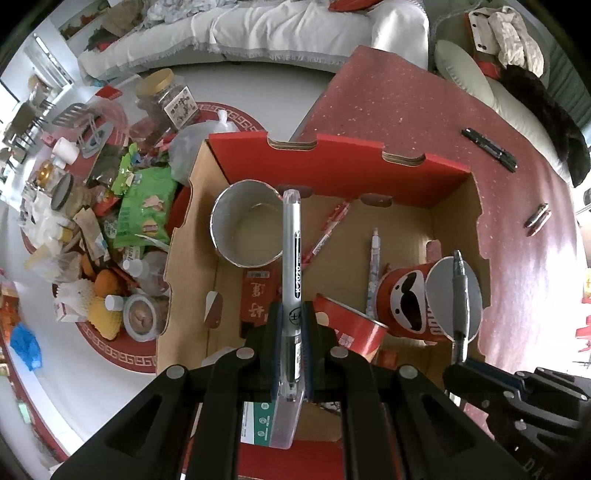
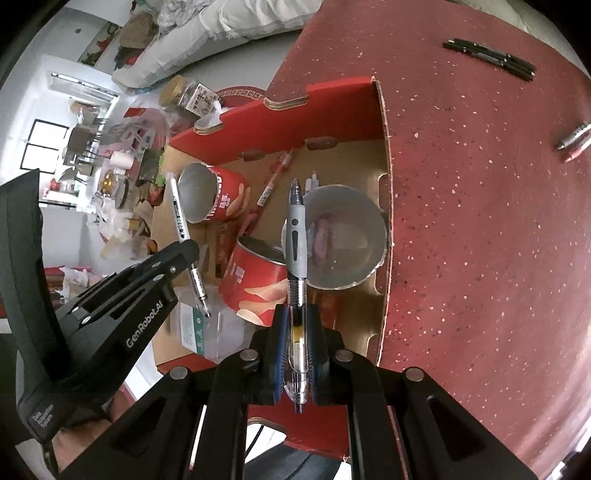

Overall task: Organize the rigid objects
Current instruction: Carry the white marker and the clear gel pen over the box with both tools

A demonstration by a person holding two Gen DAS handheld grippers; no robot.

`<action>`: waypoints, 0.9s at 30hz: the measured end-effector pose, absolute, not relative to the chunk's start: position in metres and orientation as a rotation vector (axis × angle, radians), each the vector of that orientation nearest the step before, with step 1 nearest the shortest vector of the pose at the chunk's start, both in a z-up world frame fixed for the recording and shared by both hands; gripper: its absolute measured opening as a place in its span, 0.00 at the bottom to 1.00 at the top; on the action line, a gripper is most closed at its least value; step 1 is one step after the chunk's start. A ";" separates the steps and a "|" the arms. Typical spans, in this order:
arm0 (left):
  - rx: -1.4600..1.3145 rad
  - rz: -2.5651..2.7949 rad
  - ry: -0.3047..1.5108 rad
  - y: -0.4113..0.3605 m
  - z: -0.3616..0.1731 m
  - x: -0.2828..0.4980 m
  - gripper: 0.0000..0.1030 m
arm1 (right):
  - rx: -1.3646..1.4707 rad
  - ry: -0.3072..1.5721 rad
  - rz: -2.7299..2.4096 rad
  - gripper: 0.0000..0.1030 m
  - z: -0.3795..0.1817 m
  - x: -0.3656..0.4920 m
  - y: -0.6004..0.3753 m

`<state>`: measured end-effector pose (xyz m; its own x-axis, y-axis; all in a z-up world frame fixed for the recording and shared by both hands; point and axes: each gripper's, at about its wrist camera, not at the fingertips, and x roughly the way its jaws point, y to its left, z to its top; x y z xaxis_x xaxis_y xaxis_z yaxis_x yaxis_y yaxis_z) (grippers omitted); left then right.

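My left gripper (image 1: 291, 317) is shut on a clear white pen (image 1: 291, 258), held over an open cardboard box (image 1: 458, 214). The pen's far end is near an upright silver-lined can (image 1: 245, 225). My right gripper (image 2: 297, 325) is shut on a grey-grip pen (image 2: 296, 236), held over another open can (image 2: 343, 236) at the box's right side. A third red can (image 2: 258, 284) lies tilted between them. Loose pens (image 1: 375, 266) lie on the box floor. The left gripper also shows in the right wrist view (image 2: 184, 254).
The box sits on a red speckled table (image 2: 480, 221). Black pens (image 2: 491, 59) and two more pens (image 2: 574, 142) lie on the table's far right. A cluttered round table of snacks and jars (image 1: 110, 221) stands left. A white sofa (image 1: 258, 29) lies behind.
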<state>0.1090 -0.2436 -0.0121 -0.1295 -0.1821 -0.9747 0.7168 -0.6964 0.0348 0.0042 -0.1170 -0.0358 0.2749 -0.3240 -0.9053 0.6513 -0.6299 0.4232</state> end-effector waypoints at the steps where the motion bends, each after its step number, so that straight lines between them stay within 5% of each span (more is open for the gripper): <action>1: 1.526 -1.886 0.612 -0.244 -0.011 0.109 0.10 | 1.719 0.300 -1.479 0.11 -0.036 0.004 -0.117; 16: 1.418 -2.000 0.630 -0.264 0.045 0.158 0.10 | 1.651 0.277 -1.446 0.11 -0.007 0.010 -0.113; 27: 1.516 -2.026 0.573 -0.246 0.038 0.160 0.10 | 1.642 0.304 -1.419 0.11 -0.004 0.021 -0.116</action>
<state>0.1597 -0.2456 0.0381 -0.2211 -0.1667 -0.9609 0.6455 -0.7636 -0.0160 0.0210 -0.1157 -0.0037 0.3063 -0.3627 -0.8802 0.6909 -0.5514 0.4676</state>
